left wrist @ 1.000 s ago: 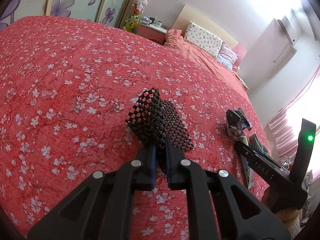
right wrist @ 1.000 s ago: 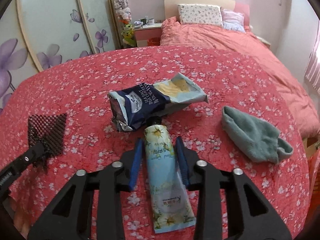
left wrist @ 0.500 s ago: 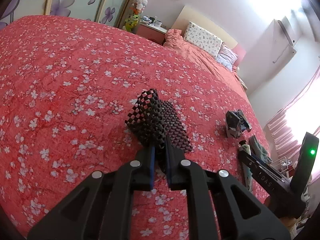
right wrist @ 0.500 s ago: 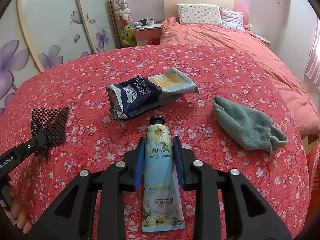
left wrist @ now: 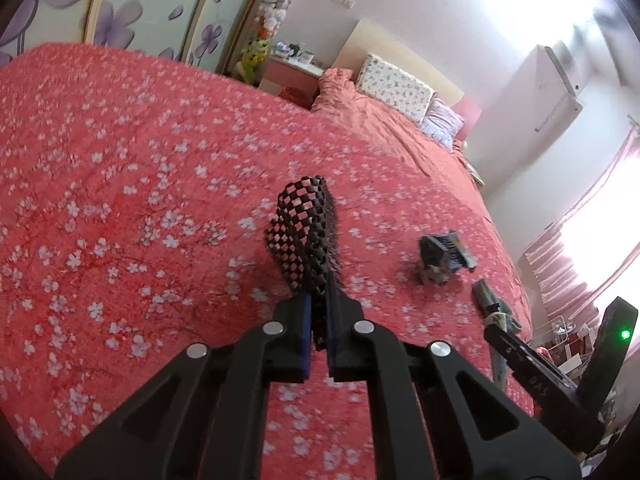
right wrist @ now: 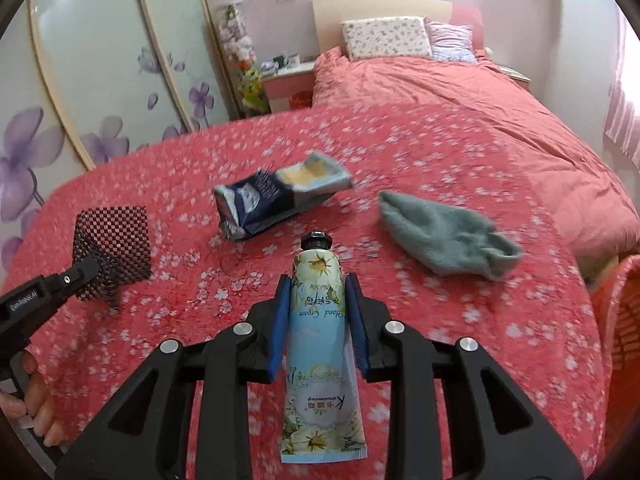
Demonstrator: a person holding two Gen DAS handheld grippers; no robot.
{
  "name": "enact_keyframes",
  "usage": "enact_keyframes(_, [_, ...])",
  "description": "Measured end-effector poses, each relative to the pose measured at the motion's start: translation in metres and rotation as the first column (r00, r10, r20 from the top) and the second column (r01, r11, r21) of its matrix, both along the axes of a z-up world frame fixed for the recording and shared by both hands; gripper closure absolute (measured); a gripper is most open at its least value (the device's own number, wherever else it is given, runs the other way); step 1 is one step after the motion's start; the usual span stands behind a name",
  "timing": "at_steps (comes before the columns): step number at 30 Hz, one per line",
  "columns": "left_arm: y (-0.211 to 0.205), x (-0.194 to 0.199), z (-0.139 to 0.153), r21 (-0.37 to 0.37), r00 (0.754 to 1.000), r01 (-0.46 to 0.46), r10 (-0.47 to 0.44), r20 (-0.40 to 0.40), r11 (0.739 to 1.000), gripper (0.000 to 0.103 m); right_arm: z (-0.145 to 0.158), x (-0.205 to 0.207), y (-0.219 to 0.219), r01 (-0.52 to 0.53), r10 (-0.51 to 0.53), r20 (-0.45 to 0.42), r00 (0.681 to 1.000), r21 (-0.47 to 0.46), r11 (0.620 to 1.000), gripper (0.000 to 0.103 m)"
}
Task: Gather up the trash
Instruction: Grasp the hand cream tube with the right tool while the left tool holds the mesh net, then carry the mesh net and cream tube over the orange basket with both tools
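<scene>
My left gripper is shut on a piece of black mesh, which stands up from the pads just above the red flowered bedspread. The right wrist view shows the same mesh at the far left. My right gripper is shut on a hand cream tube with a flower print, its black cap pointing away, held above the bedspread. A crumpled dark blue snack bag lies beyond the tube. The left wrist view shows that bag to the right of the mesh.
A grey-green cloth lies right of the snack bag. A red woven basket stands at the bed's right edge. Pillows and a nightstand are far back. A person's hand holds the left gripper's handle.
The right gripper has lifted the tube and drifted away from the bag and cloth. The left gripper has risen a little, and the mesh now folds narrower and more upright.
</scene>
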State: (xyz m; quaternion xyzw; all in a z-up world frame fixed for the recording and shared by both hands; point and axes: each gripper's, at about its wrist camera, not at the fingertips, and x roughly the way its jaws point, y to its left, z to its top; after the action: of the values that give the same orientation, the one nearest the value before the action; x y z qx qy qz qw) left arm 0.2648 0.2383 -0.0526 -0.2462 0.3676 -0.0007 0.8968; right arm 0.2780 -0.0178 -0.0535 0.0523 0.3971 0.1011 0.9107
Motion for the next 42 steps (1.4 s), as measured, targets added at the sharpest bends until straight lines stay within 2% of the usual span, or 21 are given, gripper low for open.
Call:
enact_keyframes(10, [-0.060,-0.020,0.053,0.063,0.989,0.111,-0.116,0.091,0.992,0.097,0.048,-0.045,-0.050,0.070,-0.077,0.128,0.989,0.062,0.996,0.075])
enact_keyframes(20, [-0.141,-0.038,0.095,0.127,0.951,0.252,-0.270,0.152,0.959,0.097,0.083,-0.087,-0.112,0.167,-0.189,0.235,0.953,0.109,0.980,0.075])
enact_keyframes(28, [-0.210,-0.052,0.108,0.156,0.903,0.372,-0.396,0.168,0.915,0.097,0.090,-0.112,-0.153,0.280,-0.290,0.294,0.911,0.077,0.957,0.075])
enact_keyframes(32, [-0.250,-0.057,0.113,0.178,0.870,0.434,-0.462,0.171,0.883,0.097,0.090,-0.120,-0.175,0.335,-0.342,0.307,0.888,0.076,0.939,0.075])
enact_keyframes(42, [-0.326,-0.060,0.107,0.250,0.802,0.538,-0.580,0.143,0.805,0.097,0.076,-0.135,-0.227,0.432,-0.445,0.291,0.847,0.112,0.895,0.075])
